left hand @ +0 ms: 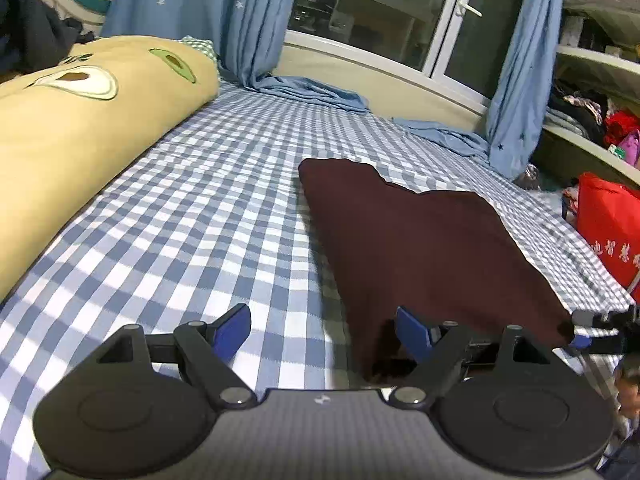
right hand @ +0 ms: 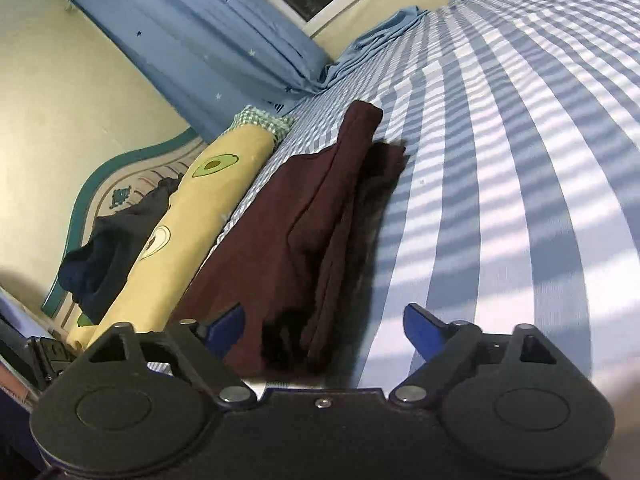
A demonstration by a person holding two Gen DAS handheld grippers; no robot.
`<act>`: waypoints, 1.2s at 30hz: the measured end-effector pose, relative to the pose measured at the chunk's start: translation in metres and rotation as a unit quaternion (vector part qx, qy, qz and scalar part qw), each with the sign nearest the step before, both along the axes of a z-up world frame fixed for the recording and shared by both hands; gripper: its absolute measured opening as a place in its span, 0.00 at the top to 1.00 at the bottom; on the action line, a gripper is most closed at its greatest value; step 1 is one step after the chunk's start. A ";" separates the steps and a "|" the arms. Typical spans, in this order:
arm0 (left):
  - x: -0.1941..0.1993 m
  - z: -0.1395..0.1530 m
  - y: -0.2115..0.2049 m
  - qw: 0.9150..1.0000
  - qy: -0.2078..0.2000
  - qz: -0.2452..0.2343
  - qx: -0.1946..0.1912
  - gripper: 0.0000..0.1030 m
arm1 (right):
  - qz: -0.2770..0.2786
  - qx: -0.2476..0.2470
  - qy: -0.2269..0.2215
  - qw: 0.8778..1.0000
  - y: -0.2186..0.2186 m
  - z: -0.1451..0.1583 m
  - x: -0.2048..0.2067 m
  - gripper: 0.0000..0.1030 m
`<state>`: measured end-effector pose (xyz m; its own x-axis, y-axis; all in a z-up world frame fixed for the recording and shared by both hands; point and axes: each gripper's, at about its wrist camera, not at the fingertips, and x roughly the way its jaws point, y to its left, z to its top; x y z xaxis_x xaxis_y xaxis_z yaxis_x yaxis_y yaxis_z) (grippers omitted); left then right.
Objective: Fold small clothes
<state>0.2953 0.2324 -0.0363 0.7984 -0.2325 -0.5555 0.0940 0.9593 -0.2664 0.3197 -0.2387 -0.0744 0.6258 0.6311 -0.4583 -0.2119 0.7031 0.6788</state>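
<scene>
A dark maroon garment (left hand: pixel 420 248) lies folded on the blue-and-white checked bed sheet (left hand: pixel 208 216). My left gripper (left hand: pixel 322 330) is open just above the sheet, its right finger at the garment's near left corner. The right gripper shows at the right edge of the left wrist view (left hand: pixel 600 328), at the garment's near right corner. In the right wrist view the garment (right hand: pixel 304 216) lies in stacked layers and my right gripper (right hand: pixel 324 330) is open, with the near end of the cloth between its fingers, left finger partly hidden behind it.
A yellow avocado-print quilt roll (left hand: pixel 80 120) lies along the left of the bed. Blue curtains (left hand: pixel 216 12) and a window stand at the far end. Shelves with clothes and a red bag (left hand: pixel 612 224) are to the right. Dark clothing (right hand: pixel 104 256) lies by the headboard.
</scene>
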 end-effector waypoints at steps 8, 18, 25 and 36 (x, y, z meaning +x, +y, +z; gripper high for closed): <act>-0.031 -0.009 -0.016 0.998 0.013 0.002 0.055 0.20 | -0.032 -0.037 -0.020 0.999 0.019 0.004 -0.022 0.17; -0.012 -0.026 -0.057 0.996 -0.022 0.003 0.087 0.20 | -0.044 0.007 0.011 0.999 0.008 0.003 -0.037 0.29; -0.013 -0.032 -0.062 0.993 -0.026 0.029 0.110 0.20 | -0.035 0.033 0.004 0.999 0.030 0.003 -0.022 0.57; -0.015 -0.028 -0.032 0.989 -0.016 0.093 0.111 0.17 | -0.066 0.219 0.019 0.973 -0.005 -0.004 -0.011 0.85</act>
<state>0.2804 0.2002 -0.0639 0.8344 0.0453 -0.5493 -0.0846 0.9953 -0.0463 0.3090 -0.2441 -0.0788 0.7028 0.6860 -0.1883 -0.1073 0.3639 0.9252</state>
